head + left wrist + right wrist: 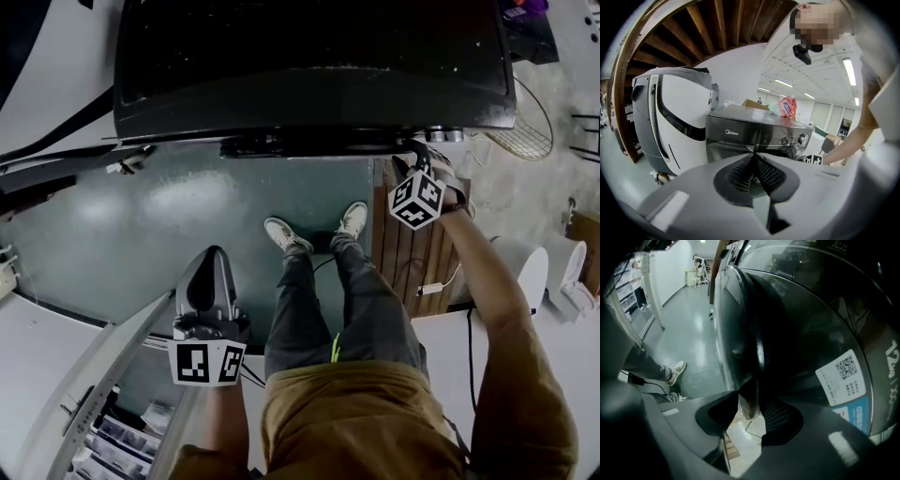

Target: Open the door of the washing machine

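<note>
Left gripper jaws sit closed, empty; right gripper jaws clamp the door rim, dim and half hidden.

Washing machine black on top; its door glossy black, bearing a white label with a black square code, and a blue label beneath; floor glossy teal-green; left gripper and right gripper grey, each with a cube of black-and-white square markers; person's trousers dark grey, shoes white, top mustard-brown; neighbouring machine white with a curved black stripe.
</note>
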`<state>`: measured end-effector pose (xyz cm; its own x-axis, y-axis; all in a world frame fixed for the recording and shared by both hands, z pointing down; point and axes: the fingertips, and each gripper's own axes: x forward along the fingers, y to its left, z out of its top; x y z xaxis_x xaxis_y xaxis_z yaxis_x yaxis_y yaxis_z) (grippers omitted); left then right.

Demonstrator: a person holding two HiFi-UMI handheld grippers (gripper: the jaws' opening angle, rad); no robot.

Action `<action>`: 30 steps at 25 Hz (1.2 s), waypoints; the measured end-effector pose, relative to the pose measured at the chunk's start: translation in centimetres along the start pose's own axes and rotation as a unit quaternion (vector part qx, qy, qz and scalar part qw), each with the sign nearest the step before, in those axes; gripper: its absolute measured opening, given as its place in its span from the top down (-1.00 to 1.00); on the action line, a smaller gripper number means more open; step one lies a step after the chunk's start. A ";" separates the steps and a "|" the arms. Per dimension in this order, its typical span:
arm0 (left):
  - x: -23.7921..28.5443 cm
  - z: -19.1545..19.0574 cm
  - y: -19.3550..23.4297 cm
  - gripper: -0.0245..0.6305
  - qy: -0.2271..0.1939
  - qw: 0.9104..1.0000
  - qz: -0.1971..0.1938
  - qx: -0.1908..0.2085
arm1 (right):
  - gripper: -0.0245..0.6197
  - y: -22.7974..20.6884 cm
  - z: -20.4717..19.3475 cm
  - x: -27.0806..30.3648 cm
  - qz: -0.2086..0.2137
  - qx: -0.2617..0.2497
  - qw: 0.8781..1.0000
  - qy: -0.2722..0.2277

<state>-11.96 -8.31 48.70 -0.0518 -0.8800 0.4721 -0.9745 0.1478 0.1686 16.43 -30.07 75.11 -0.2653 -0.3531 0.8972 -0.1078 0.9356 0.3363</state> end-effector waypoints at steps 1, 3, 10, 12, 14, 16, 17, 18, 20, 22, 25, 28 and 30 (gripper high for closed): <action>-0.1 -0.1 0.0 0.74 0.001 1.000 -0.001 0.000 | 0.44 -0.1 -0.1 0.0 -0.004 0.000 1.000 0.003; -0.3 0.0 0.2 0.74 0.001 1.000 -0.002 0.003 | 0.45 -0.2 -0.1 0.0 -0.004 -0.001 1.000 0.007; -0.5 -0.8 -0.4 0.74 0.003 1.000 -0.021 0.002 | 0.48 0.0 -0.2 0.3 -0.003 -0.036 0.998 0.046; -0.1 -0.8 -0.8 0.74 0.001 1.000 -0.029 0.002 | 0.51 -0.1 -0.3 0.3 -0.002 -0.057 0.997 0.057; 0.1 -1.0 -1.2 0.74 0.000 0.999 -0.037 0.001 | 0.53 -0.2 -0.4 0.4 -0.002 -0.063 0.996 0.068; 0.0 -1.3 -1.6 0.74 0.005 0.999 -0.043 0.004 | 0.52 -0.1 -0.4 0.5 -0.007 -0.062 0.995 0.076; 0.0 -1.4 -1.8 0.74 0.006 0.999 -0.046 0.005 | 0.52 -0.1 -0.4 0.5 -0.008 -0.061 0.995 0.078; 0.1 -1.5 -2.0 0.74 0.006 0.999 -0.048 0.006 | 0.52 0.0 -0.6 0.6 -0.008 -0.060 0.995 0.081; 0.3 -1.4 -2.3 0.74 0.006 0.999 -0.053 0.007 | 0.52 0.0 -0.8 0.5 -0.005 -0.057 0.995 0.086; 0.6 -1.5 -2.5 0.74 0.007 0.998 -0.058 0.008 | 0.54 0.0 -1.0 0.5 0.002 -0.057 0.994 0.091; 0.9 -1.5 -2.9 0.74 0.009 0.998 -0.063 0.009 | 0.55 0.0 -1.0 0.4 0.006 -0.060 0.994 0.092; 1.2 -1.7 -3.1 0.74 0.011 0.998 -0.067 0.009 | 0.55 -0.1 -1.0 0.4 0.003 -0.059 0.994 0.093; 1.3 -1.7 -3.0 0.74 0.013 0.998 -0.067 0.009 | 0.55 -0.1 -0.9 0.5 0.000 -0.057 0.994 0.094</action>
<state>-8.70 -9.18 50.26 0.0843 -0.8797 0.4680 -0.9761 0.0216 0.2164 17.19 -30.35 75.77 -0.0797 -0.3553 0.9314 0.0040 0.9342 0.3567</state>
